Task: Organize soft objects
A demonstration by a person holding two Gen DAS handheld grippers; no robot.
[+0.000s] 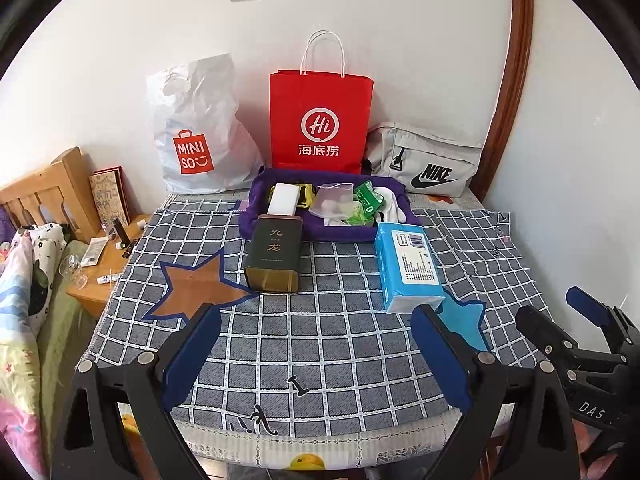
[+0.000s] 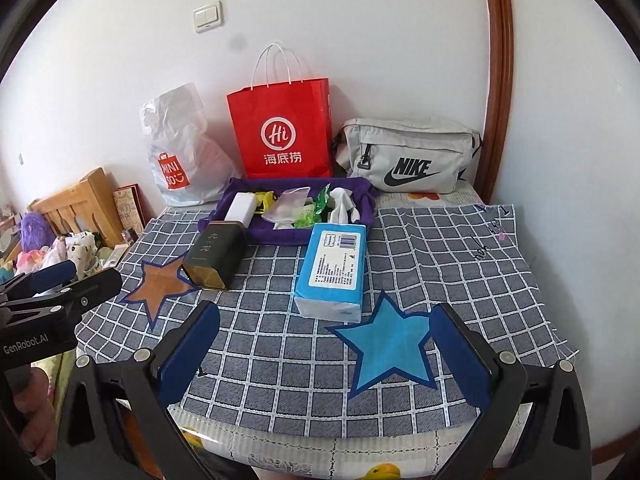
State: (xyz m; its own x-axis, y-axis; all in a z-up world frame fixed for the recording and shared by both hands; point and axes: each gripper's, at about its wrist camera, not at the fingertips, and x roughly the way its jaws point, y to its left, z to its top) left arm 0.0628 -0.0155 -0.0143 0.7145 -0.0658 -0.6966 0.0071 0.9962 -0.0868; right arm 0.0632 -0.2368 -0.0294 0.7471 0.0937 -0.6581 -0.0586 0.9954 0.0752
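A blue tissue pack [image 1: 408, 268] [image 2: 334, 268] lies on the checked cloth, just ahead of both grippers. Left of it a dark tea tin [image 1: 274, 258] [image 2: 216, 254] lies on its side. Behind them a purple fabric tray [image 1: 248, 222] [image 2: 276, 237] holds a white block [image 1: 283, 198], a clear plastic bag [image 1: 334, 200], green packets [image 1: 368, 200] and white gloves [image 2: 342, 204]. My left gripper [image 1: 316, 344] hovers open and empty over the near cloth. My right gripper [image 2: 324, 344] is open and empty too, beside a blue star patch [image 2: 390, 344].
Against the wall stand a white Miniso bag [image 1: 196, 136], a red paper bag [image 1: 320, 120] and a grey Nike pouch [image 1: 428, 160]. A wooden bedside table [image 1: 100, 264] with small bottles and a bed lie left. A brown door frame [image 1: 516, 80] rises right.
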